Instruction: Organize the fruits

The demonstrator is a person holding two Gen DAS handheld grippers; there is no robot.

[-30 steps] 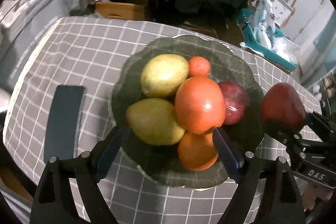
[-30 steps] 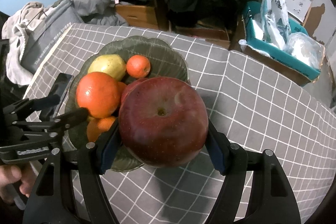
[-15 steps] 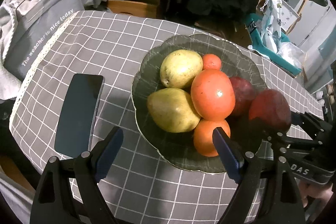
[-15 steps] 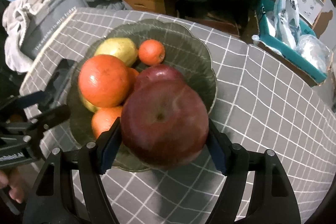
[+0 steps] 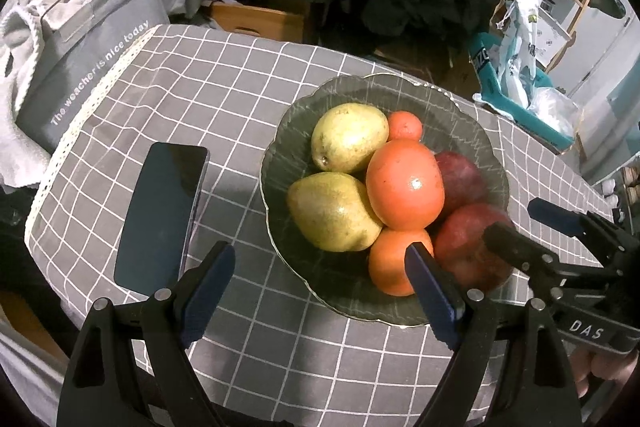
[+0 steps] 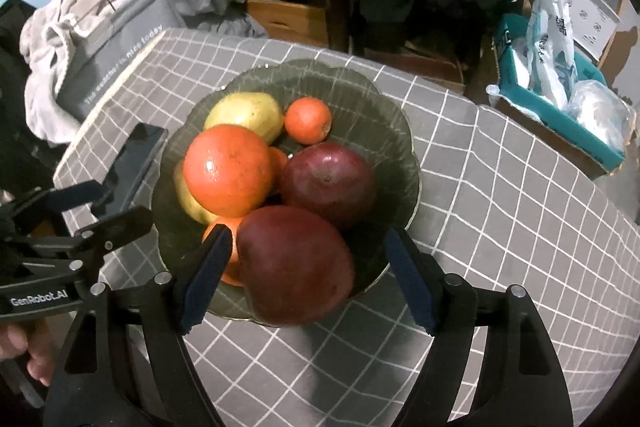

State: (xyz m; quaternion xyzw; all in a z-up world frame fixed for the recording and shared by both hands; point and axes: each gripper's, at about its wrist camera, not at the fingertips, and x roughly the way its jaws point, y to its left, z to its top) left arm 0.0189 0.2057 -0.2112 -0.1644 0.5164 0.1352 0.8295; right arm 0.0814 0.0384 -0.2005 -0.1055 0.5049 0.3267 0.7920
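A dark glass plate [image 6: 392,131] on the checked tablecloth holds two pears [image 5: 348,139], a large orange [image 6: 228,171], smaller oranges and a red apple [image 6: 328,183]. A second red apple [image 6: 296,263] rests at the plate's near edge between the jaws of my right gripper [image 6: 306,243]. Those jaws are opening, and neither pad presses on the fruit. In the left wrist view this apple [image 5: 468,247] lies beside the right gripper [image 5: 520,227]. My left gripper [image 5: 320,267] hangs open over the plate's near left rim with nothing between its fingers.
A black phone [image 5: 164,211] lies flat on the cloth left of the plate. A grey bag [image 5: 84,67] and clothes stand past the table's left edge. A teal box [image 6: 560,107] with plastic bags sits beyond the far right edge. Bare cloth lies right of the plate.
My right gripper brought the red apple over the plate and set it down at the near edge; its pads have spread off it. My left gripper drew back to the left of the fruit.
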